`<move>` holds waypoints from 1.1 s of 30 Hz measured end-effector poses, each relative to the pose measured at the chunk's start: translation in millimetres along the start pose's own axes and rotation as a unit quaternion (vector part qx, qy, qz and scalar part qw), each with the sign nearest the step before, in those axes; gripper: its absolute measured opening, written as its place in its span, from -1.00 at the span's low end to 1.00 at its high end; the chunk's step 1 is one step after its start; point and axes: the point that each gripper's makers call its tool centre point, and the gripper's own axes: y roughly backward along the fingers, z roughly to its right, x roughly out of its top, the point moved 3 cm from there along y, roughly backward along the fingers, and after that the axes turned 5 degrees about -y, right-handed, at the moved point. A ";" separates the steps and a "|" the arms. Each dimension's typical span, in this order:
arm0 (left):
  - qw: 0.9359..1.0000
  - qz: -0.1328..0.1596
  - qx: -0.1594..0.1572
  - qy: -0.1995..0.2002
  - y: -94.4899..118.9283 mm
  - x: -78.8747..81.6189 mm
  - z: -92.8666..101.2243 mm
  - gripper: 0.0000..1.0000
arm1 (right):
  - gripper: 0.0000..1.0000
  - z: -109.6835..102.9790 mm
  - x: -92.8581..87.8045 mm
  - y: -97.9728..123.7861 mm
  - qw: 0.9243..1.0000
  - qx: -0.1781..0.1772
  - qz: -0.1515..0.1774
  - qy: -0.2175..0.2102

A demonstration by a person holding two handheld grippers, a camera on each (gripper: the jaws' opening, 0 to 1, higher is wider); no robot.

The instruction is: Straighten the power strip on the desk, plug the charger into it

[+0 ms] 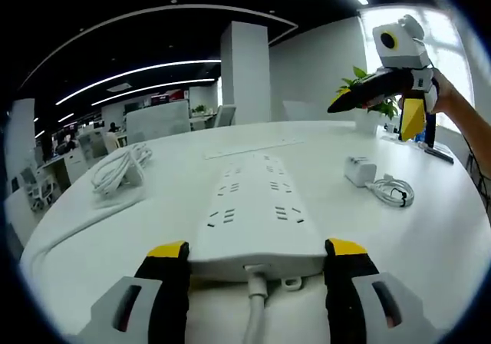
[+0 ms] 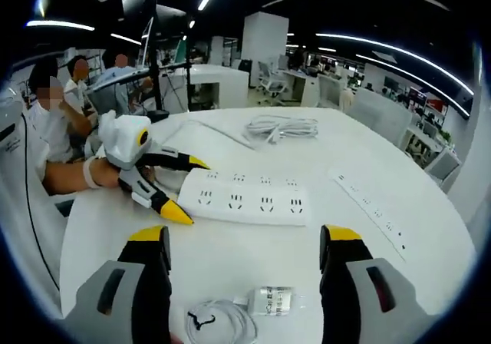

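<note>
Office desks and ceiling light strips lay behind the round white desk [image 1: 430,229] I was working over. From the left gripper view, my left gripper [image 1: 257,256] stood spread wide, its yellow-tipped jaws on either side of the cord end of the white power strip [image 1: 257,206]; I could not tell whether they touched its sides. The strip ran away from me along the desk. To its right lay the white charger [image 1: 359,170] with its coiled cable [image 1: 393,190], apart from the strip. My right gripper [image 2: 245,240] hung released above the desk, holding nothing, with the charger just below it near the desk's edge. A coiled white cord [image 1: 119,167] sat on the left, and a second slim strip [image 2: 372,206] lay beyond.
</note>
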 end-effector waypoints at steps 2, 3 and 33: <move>1.000 0.000 0.000 0.000 0.3 0.0 0.1 0.44 | 0.58 3.9 0.0 -5.3 1.000 0.006 -0.004 0.010; 1.000 0.000 0.000 0.000 0.4 0.1 0.0 0.44 | 0.59 6.4 0.5 -8.1 1.000 0.009 -0.006 0.012; 1.000 -0.003 -0.004 0.006 -0.9 -0.1 -0.3 0.45 | 0.59 43.2 -5.8 -93.1 0.976 0.081 -0.118 0.162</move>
